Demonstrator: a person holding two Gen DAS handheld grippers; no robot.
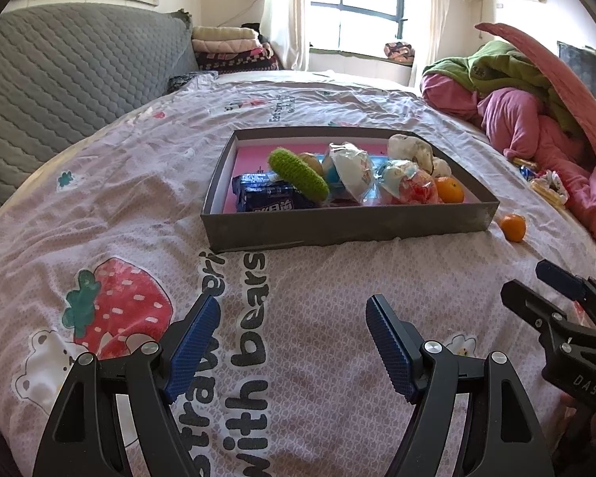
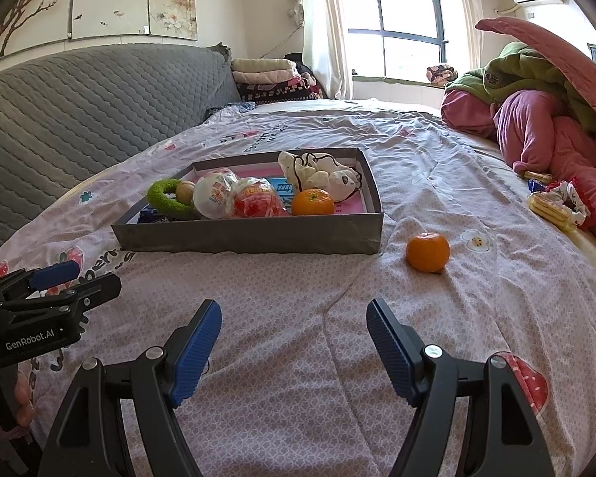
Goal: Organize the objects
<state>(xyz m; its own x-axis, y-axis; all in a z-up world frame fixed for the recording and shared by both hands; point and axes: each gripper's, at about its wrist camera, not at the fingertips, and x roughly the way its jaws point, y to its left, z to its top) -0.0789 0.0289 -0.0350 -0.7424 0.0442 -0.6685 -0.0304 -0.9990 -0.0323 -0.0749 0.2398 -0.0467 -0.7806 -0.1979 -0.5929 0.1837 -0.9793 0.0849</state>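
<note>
Both tools, left point(image 1: 292, 320) and right point(image 2: 294, 324), spread empty; orange point(image 2: 427, 252) beside box point(image 2: 250, 234).

- Your grey box point(image 2: 258, 234) sits open on the bedspread at 12 o'clock, holding a green ring point(image 2: 167, 198), two wrapped balls point(image 2: 234, 198), a white plush point(image 2: 322, 173), a blue packet point(image 1: 266, 196) and one orange point(image 2: 312, 202).
- A second orange point(image 2: 427, 252) lies loose at 1 o'clock, just beside the box's corner.
</note>
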